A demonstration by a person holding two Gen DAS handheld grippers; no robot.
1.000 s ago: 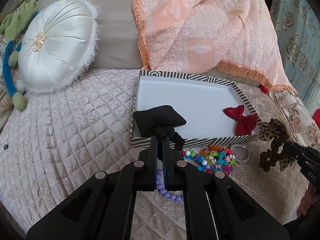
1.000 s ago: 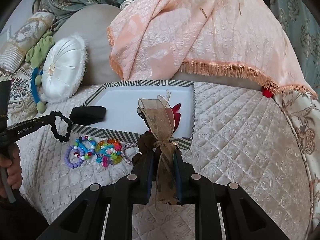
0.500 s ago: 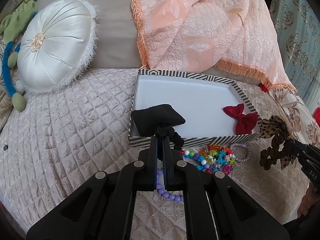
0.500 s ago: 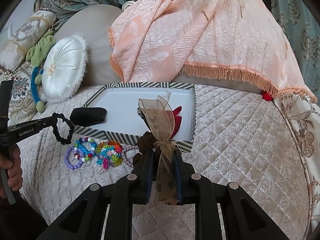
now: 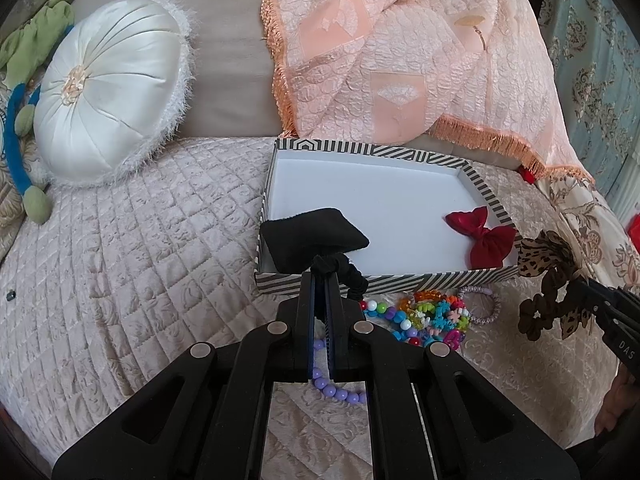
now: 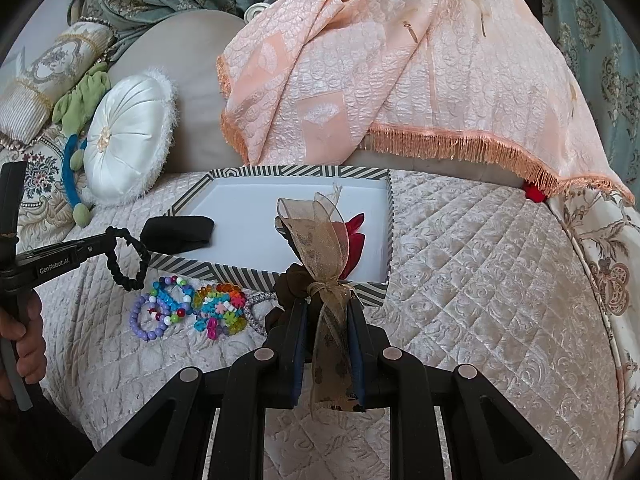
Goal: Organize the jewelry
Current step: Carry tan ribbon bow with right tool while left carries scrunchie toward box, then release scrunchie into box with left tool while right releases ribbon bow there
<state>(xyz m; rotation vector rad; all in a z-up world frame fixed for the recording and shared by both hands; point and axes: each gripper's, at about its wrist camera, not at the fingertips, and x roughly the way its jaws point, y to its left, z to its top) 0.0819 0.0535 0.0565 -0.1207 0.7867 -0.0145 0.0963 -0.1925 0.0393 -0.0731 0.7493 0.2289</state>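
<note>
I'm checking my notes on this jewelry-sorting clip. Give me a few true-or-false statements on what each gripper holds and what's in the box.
1. The left gripper is shut on a black scrunchie. True.
2. The right gripper is open and holds nothing. False: it is shut on a sheer brown ribbon bow.
3. A red bow lies inside the striped box. True.
4. The bead bracelets lie inside the box. False: they lie on the quilt in front of it.
</note>
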